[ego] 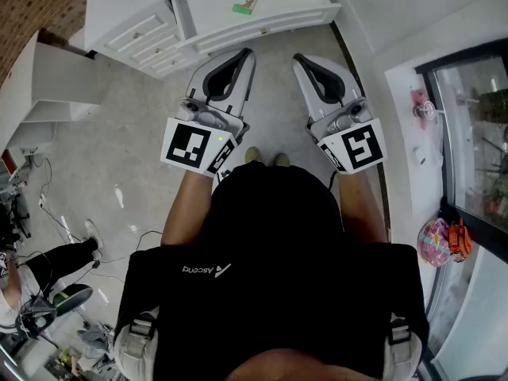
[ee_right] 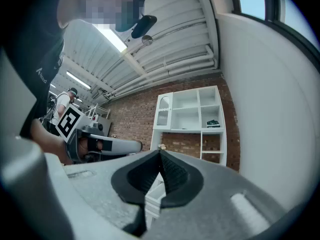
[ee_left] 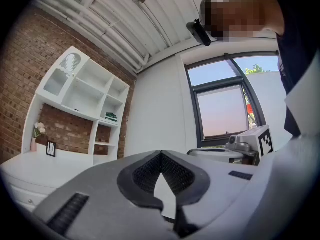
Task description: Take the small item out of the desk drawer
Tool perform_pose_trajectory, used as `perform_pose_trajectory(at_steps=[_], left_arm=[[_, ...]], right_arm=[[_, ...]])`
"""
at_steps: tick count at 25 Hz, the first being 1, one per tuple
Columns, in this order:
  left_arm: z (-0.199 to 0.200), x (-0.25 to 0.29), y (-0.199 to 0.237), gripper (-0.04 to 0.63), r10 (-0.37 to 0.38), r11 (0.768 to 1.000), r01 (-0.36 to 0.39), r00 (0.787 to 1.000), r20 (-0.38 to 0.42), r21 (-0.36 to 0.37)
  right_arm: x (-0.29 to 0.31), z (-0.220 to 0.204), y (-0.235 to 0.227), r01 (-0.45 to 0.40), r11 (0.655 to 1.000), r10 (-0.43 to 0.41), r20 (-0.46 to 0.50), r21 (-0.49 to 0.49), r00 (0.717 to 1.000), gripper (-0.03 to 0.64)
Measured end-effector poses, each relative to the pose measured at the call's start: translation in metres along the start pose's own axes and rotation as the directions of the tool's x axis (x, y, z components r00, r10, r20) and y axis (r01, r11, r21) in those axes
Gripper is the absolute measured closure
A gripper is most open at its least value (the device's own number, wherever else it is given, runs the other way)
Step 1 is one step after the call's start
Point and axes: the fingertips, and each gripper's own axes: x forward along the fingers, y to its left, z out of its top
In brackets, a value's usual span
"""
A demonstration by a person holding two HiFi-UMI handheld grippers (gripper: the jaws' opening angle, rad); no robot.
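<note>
Approach is judged to be the step in hand, since every drawer front is shut. Both grippers are held side by side over the bare floor (ego: 143, 149), well apart from the white surface (ego: 210, 6). The left gripper (ego: 247, 53) has its jaws brought together with nothing between them. The right gripper (ego: 299, 57) likewise has its tips met on nothing.

The small item is not seen in any view and is judged to lie inside a closed desk drawer. A long drawer front (ego: 238, 36) with a small knob (ego: 264, 30) runs under the edge of the surface, and a stack of drawers (ego: 141, 36) sits to its left. Which drawer is meant cannot be told. A green-and-white packet (ego: 246, 2) lies on top of the surface, outside any drawer.

For the next move, a step forward is called for. The jaws of 1 gripper would then be parted around a knob and the pull made straight back.

Open floor is left between the feet and the drawer fronts, so a drawer can be slid out freely. The wall and window frame (ego: 440, 117) stand close on the right. Cables (ego: 59, 221) and a second person (ego: 48, 264) lie behind on the left, so stepping back is less free.
</note>
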Motion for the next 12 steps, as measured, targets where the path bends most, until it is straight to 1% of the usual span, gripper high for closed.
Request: perform_pose_trajectory(at_steps=[8,12], left_arm=[[-0.002,-0.005,0.01,0.595,0.005,1.0,-0.006,1.0,-0.007,-0.005],[-0.003,-0.01,0.023,0.595,0.008,1.0,-0.008,1.0,-0.009,-0.013]], right_arm=[[0.006,-0.001,0.003,0.006,1.0,-0.006,-0.002,0.017,1.0,0.615],[0.015,-0.003,0.007,0.012,1.0,-0.011,-0.011,0.013,1.0,0.615]])
